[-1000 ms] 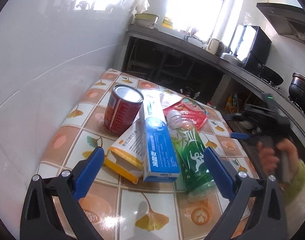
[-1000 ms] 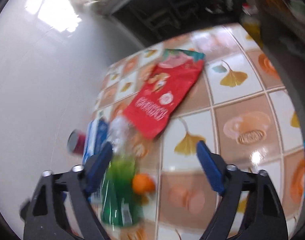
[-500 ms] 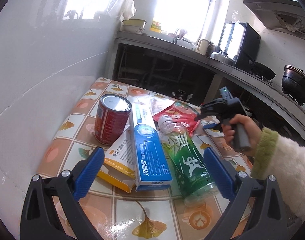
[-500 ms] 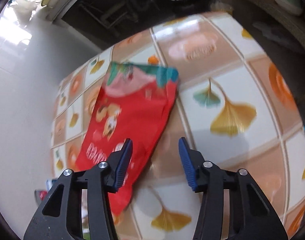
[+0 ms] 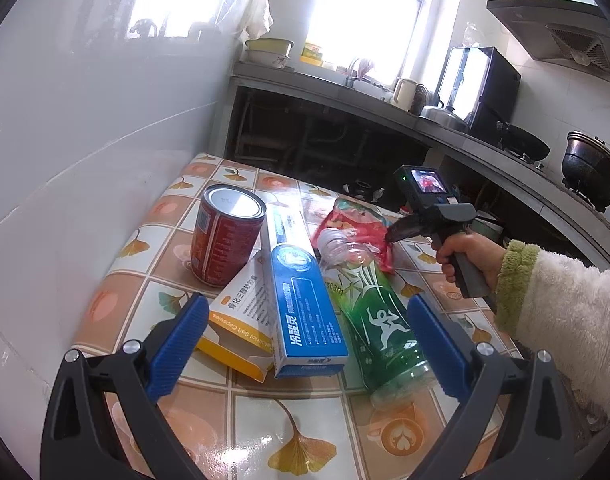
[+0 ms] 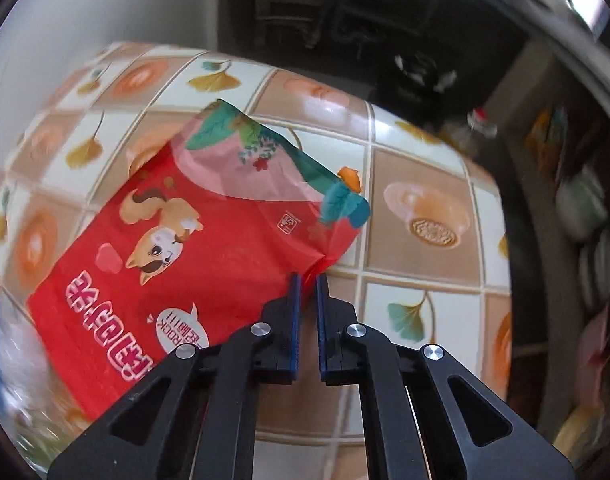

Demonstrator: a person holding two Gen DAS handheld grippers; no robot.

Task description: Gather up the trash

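Note:
A red snack bag lies on the tiled table. My right gripper is shut on its right edge; it shows in the left wrist view pinching the bag. My left gripper is open and empty above the near trash: a red can, a blue box, a yellow-and-white box and a green plastic bottle.
A white wall borders the table on the left. A dark kitchen counter with a kettle, a pan and a pot runs along the back and right. The table's far edge drops off to the right.
My right gripper has moved down to the red bag's edge and closed on it. My left gripper has drawn back slightly and stays open.

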